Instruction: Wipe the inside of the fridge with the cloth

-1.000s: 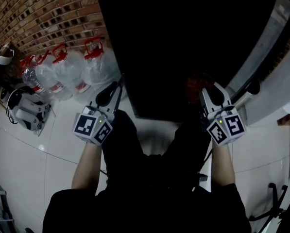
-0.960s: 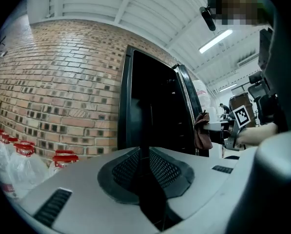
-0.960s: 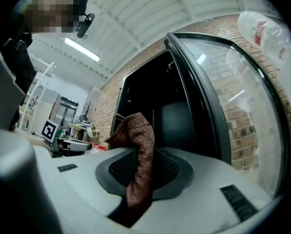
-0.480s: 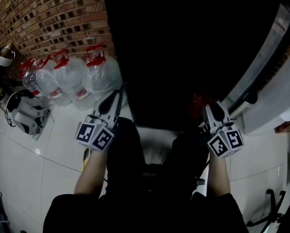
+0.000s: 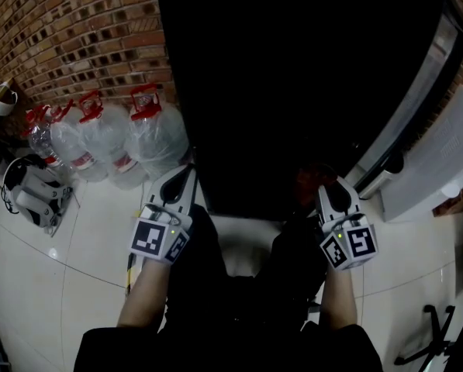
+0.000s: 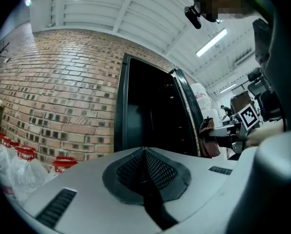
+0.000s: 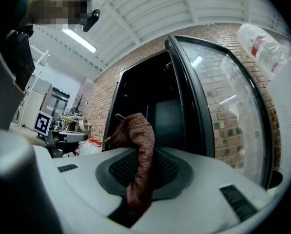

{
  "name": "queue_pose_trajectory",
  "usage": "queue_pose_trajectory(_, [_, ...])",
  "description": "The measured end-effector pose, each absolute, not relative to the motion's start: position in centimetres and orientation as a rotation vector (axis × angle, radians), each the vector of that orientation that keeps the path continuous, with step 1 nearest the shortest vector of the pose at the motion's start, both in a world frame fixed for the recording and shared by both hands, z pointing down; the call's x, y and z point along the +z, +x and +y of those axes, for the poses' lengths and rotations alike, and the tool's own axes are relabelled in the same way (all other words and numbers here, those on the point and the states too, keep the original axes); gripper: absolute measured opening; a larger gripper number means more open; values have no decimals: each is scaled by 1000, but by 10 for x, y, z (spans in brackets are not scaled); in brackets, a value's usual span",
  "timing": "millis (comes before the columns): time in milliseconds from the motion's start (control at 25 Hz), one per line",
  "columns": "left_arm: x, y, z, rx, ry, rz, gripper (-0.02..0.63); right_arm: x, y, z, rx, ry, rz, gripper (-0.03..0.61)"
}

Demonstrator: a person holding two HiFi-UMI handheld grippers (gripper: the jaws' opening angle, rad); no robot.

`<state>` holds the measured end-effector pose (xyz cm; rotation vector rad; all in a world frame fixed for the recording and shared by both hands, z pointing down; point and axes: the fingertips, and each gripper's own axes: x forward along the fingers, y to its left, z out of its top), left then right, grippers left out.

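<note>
The black fridge (image 5: 293,76) stands open in front of me, its inside dark (image 6: 145,116). In the head view my right gripper (image 5: 329,192) is shut on a reddish-brown knitted cloth (image 5: 312,180) just before the fridge's lower edge. The right gripper view shows that cloth (image 7: 138,150) pinched between the jaws, its free end standing up above them. My left gripper (image 5: 180,183) is level with the fridge's left edge; its jaws are shut with nothing between them. The left gripper view also catches the cloth (image 6: 209,136) to the right.
The fridge's glass door (image 5: 417,107) is swung out to the right. Three large water bottles with red caps (image 5: 111,134) stand against the brick wall (image 5: 68,29) on the left. A white-and-black device (image 5: 29,196) lies on the pale tiled floor (image 5: 68,270).
Both grippers sit lower in the head view, closer to the person's body. The right one still holds the cloth; the left one stays shut.
</note>
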<state>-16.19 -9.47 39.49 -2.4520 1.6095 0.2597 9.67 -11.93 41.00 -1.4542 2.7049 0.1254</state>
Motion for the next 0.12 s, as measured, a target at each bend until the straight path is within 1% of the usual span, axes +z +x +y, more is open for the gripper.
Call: queue_pose_trajectory(120, [395, -161, -95, 237, -2459, 1606, 5, 410, 94, -115, 144, -1466, 2715, 72])
